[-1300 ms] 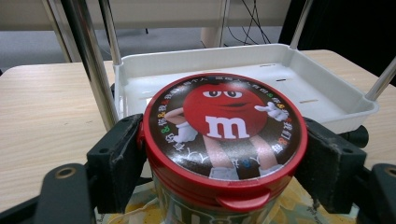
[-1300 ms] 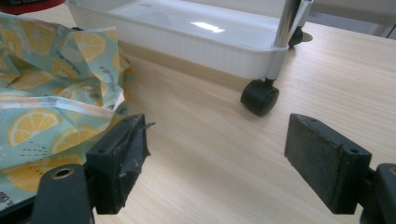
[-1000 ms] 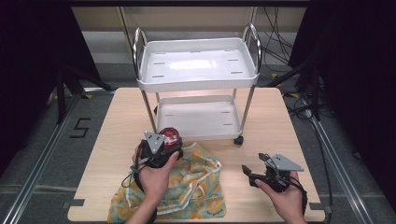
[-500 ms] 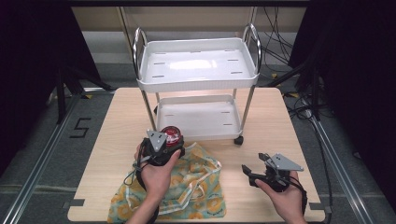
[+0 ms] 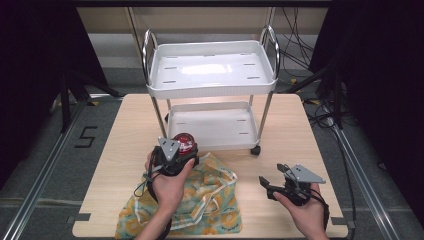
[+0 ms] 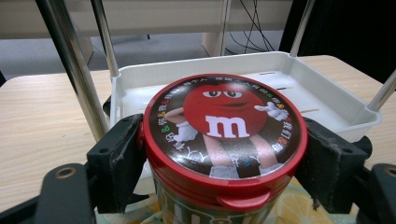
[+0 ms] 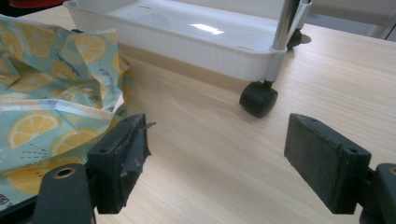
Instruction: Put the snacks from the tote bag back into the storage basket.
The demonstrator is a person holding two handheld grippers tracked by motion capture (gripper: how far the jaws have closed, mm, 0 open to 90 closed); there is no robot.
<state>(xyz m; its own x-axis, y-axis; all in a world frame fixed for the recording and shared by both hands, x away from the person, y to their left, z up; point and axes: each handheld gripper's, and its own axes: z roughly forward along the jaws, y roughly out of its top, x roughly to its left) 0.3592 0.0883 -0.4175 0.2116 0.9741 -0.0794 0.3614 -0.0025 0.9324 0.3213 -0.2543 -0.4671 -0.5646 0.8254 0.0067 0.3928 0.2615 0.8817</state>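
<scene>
M&M's candy tub (image 6: 224, 140) up off the desk, upright, pinched at both sides just under its lid.

It's a round tub with a red snap-on lid, a small tab at the near edge, and the lid is on. On top, a dark disc carries the red cartoon candy figure with a white "m" on its belly, white gloves and a ring of small coloured lettering around it. The body below looks dark green with printing, mostly hidden. From the high view the tub (image 5: 184, 144) sits above the far edge of a lemon-print bag (image 5: 210, 200), just in front of the white cart's lower tray (image 5: 212, 125).
</scene>
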